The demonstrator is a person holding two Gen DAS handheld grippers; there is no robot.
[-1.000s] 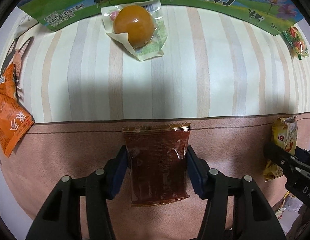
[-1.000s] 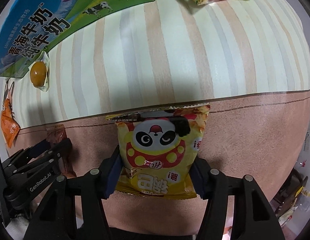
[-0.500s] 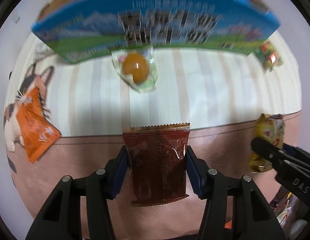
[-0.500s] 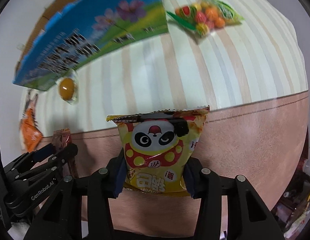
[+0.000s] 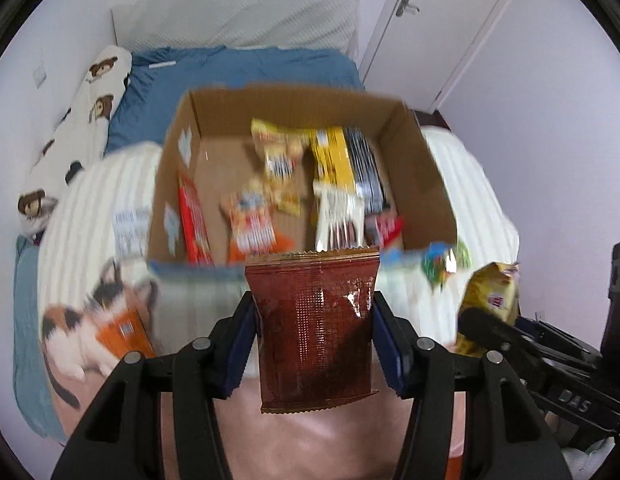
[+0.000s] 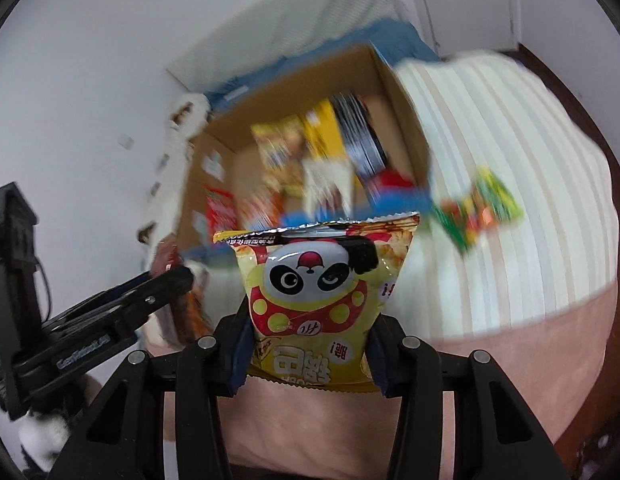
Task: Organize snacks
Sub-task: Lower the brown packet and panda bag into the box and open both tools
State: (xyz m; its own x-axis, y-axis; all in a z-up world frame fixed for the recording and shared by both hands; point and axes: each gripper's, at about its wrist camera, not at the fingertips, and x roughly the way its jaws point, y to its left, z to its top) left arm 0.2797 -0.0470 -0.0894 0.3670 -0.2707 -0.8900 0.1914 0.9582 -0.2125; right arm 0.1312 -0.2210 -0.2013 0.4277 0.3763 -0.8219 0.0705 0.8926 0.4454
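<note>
A white-walled bedroom is shown, with a bed (image 5: 466,184) covered by a striped cream blanket over a pinkish band, a blue pillow at its head and a closed door behind; an open cardboard box (image 5: 426,168) stands on the blanket. The left gripper (image 5: 314,340) is closed on a dark red snack packet (image 5: 316,328), which is pinched by its two side edges between the blue fingers (image 5: 241,340) and held upright, its long axis running away from the camera toward the box. The right gripper (image 6: 310,342) is closed on a yellow panda snack bag (image 6: 314,300) in the same way; its jaws have just been closing, with the bag pressed between them. Both packets are held clear above the bed, and the box lies straight ahead of and below both pairs of fingers, its near blue-edged wall just past the packets' top edges; neither hand can be judged clearly nearer. Inside the box several snack packs (image 5: 334,160) are seen, blurred: yellow, black-and-white and red ones, some standing against the walls, the rest lying on the bottom. An orange packet (image 5: 125,332) and a green bag of colourful sweets (image 6: 478,208) are left on the blanket outside. The next move is judged to be carrying both packets forward over the near wall and releasing them inside
</note>
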